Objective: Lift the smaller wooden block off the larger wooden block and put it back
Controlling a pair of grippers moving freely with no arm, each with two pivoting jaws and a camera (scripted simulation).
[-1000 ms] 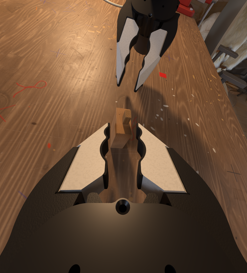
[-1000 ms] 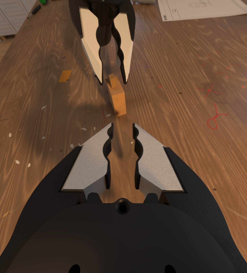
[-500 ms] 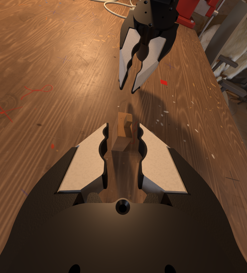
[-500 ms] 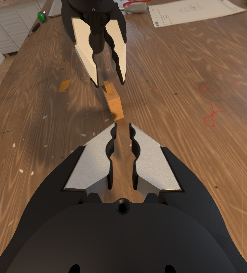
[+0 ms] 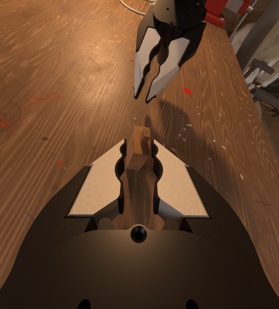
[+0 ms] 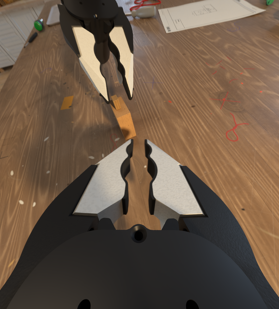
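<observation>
The smaller wooden block point(image 5: 145, 136) stands on the larger wooden block point(image 5: 136, 147), which lies on the workbench. My left gripper point(image 5: 139, 141) is open, with one finger on each side of the two blocks, low over the bench. In the right wrist view the left gripper point(image 6: 118, 100) hangs over the small block point(image 6: 116, 102) at the far end of the large block point(image 6: 124, 122). My right gripper point(image 6: 138, 141) is empty, with a narrow gap between its jaws, just short of the large block's near end. It also shows in the left wrist view point(image 5: 142, 99), raised beyond the blocks.
A paper sheet point(image 6: 207, 15), a grey handle point(image 6: 143, 11), a green knob point(image 6: 38, 24) and a screwdriver point(image 6: 31, 39) lie at the far end. A red vise point(image 5: 215, 13) and a white cord point(image 5: 132, 8) sit behind the right gripper. The bench edge point(image 5: 245, 100) runs along the right.
My right gripper has drawn back from the blocks and its jaws have narrowed. My left gripper stays around the blocks, its jaws slightly narrower. The blocks have not moved.
</observation>
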